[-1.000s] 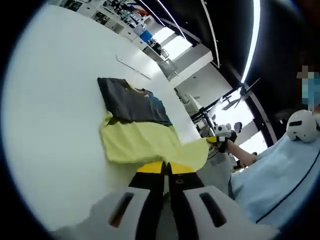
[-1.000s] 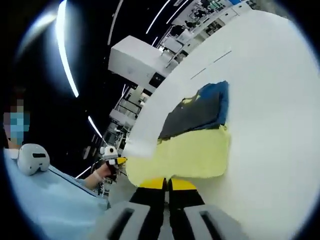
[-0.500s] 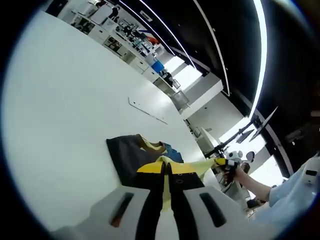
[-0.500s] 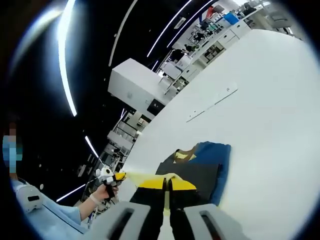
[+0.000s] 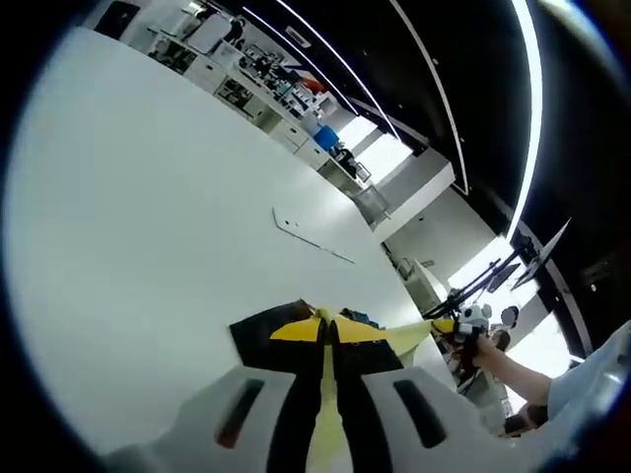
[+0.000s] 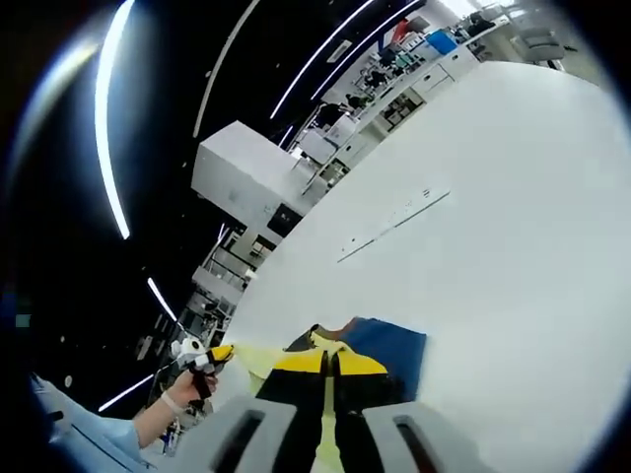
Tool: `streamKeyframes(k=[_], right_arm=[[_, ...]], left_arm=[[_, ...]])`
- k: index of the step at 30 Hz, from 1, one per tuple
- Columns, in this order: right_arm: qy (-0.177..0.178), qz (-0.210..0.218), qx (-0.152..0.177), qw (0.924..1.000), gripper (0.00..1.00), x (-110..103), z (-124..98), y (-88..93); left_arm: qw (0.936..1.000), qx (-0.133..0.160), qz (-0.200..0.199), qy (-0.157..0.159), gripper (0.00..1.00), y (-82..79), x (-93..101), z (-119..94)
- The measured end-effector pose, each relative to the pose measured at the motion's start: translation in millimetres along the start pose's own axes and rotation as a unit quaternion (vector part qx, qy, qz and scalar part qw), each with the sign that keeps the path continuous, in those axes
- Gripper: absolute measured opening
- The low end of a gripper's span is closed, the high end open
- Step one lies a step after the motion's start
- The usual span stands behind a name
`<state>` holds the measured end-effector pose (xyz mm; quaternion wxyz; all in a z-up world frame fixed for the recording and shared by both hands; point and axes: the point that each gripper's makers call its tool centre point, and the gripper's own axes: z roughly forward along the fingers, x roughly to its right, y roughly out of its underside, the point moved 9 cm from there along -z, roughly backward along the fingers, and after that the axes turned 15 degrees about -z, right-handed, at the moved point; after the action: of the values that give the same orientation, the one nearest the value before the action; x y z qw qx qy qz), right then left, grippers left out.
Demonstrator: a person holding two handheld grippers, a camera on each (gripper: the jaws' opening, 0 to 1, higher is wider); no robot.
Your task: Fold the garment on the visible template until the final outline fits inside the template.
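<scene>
The garment is yellow with a dark grey part and a blue part, and it lies on the white table. My left gripper is shut on a yellow edge that runs between its jaws. My right gripper is likewise shut on yellow cloth. A stretched yellow hem spans between the two grippers, above the dark part. The right gripper, in a hand, enters the left gripper view from the right. The left gripper shows in the right gripper view at the left.
A thin straight line is marked on the table beyond the garment, also seen as the line. Shelves and desks stand far behind the table. A person's sleeve is at the near side.
Both grippers have carried the yellow hem up and forward over the dark and blue end. The flat yellow panel seen a second ago is now hidden under the jaws.
</scene>
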<state>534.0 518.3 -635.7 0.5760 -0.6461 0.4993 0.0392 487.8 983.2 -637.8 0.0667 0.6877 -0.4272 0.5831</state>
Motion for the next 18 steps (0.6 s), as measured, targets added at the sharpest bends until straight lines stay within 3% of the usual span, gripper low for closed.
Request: streamKeyframes(k=[11,18], right_arm=[[0.041,0.024,-0.023,0.9986,0.00,34.8,35.3,13.4],[0.063,0.031,-0.043,0.9966,0.00,50.5,44.5,23.2]], left_arm=[[0.9981,0.002,-0.039,-0.047,0.00,5.5,-34.0,25.1],[0.9962,-0.010,-0.030,-0.080,0.00,13.5,-51.8,31.9]])
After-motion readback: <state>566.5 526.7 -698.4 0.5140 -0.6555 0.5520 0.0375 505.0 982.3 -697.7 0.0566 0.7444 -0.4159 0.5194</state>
